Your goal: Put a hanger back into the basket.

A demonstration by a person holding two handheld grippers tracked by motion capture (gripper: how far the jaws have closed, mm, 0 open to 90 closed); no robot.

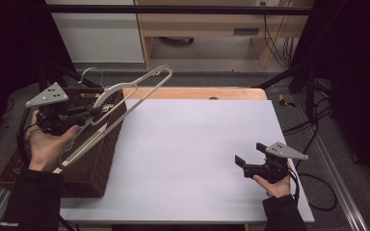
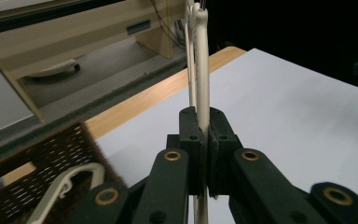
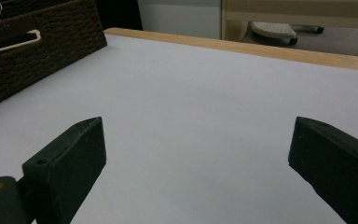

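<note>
The left gripper (image 1: 96, 111) is pinching a hanger (image 1: 139, 86) over the basket's (image 1: 96, 163) edge; the right gripper (image 1: 250, 155) is resting spread on the bare table (image 1: 188, 144).

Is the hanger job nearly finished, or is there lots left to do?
Just begun. Done: the left tongs have clamped a cream hanger and hold it above the brown basket. Left: nothing lies on the white table yet, another hanger waits in the basket, and the right tongs are open and hold nothing.

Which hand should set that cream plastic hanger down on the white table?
Left. Its claw is shut on the cream plastic hanger, held over the dark wicker basket. The right claw hangs open and empty above the white table.
</note>
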